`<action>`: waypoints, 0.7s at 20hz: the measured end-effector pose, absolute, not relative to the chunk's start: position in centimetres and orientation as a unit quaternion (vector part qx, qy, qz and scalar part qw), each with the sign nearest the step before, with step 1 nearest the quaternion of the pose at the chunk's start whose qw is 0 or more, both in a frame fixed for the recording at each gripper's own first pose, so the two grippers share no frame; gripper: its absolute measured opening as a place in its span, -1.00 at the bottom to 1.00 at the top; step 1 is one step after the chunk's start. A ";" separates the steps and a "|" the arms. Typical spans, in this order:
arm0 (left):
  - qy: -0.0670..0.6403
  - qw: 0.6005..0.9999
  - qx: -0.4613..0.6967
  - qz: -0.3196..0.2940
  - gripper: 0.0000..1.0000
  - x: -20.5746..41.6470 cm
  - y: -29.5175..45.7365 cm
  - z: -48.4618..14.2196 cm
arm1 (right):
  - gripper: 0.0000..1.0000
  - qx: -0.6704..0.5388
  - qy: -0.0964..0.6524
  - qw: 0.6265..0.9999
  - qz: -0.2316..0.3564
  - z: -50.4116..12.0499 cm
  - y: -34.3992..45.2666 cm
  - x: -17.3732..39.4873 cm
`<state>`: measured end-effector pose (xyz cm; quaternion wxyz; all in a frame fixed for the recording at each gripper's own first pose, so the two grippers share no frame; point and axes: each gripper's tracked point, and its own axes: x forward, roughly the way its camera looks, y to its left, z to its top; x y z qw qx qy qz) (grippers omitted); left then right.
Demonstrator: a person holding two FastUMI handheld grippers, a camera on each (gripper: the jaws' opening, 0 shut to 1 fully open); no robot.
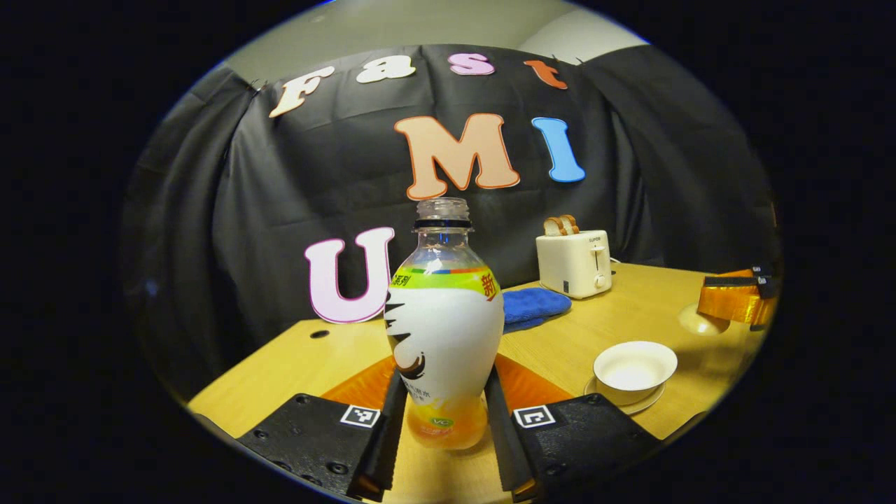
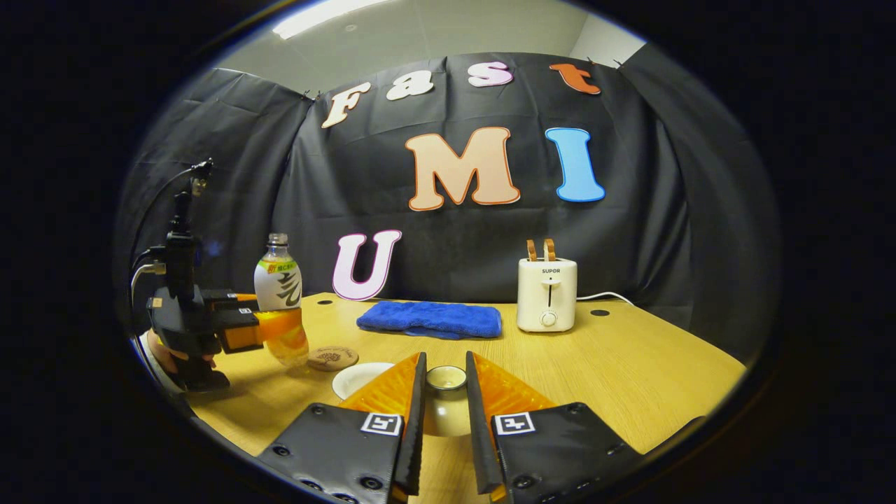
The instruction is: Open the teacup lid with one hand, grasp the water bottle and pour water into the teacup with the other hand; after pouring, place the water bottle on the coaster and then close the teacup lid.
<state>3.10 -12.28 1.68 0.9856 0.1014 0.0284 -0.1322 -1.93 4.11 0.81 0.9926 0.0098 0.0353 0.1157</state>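
Left gripper (image 1: 442,413): clamped on the water bottle (image 1: 442,336), upright, uncapped.
Coaster (image 2: 332,358): on worktop (image 2: 630,371), just beside the bottle.
Teacup (image 1: 634,367): open, on its saucer.
Right gripper (image 2: 445,406): closed on the teacup lid (image 2: 446,399).

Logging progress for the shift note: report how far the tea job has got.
Done: the lid is off the cup, gripped by the right gripper. In hand: the left gripper clamps the upright bottle. Left: whether water was poured is unclear; bottle onto coaster, then lid back.
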 end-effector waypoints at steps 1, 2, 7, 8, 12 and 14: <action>0.027 0.983 0.124 -0.134 0.08 3.1 -12.2 1.9 | -0.32 0.010 0.036 0.993 0.115 0.7 4.0 -2.0; 0.021 0.980 0.145 -0.134 0.08 3.3 -12.3 2.2 | -0.32 0.010 0.037 0.993 0.113 0.6 3.9 -2.0; 0.021 0.957 0.253 -0.138 0.08 3.5 -12.7 1.8 | -0.32 0.009 0.038 0.994 0.106 0.6 3.1 -2.3; 0.020 0.952 0.273 -0.139 0.10 3.5 -12.8 1.5 | -0.31 0.008 0.039 0.994 0.106 0.5 2.9 -2.4; 0.003 0.924 0.353 -0.143 0.08 3.1 -14.1 1.1 | -0.31 0.013 0.039 0.994 0.101 0.4 2.4 -2.7; -0.007 0.906 0.396 -0.146 0.08 3.0 -14.9 0.8 | -0.31 0.011 0.039 0.994 0.098 0.3 2.1 -2.7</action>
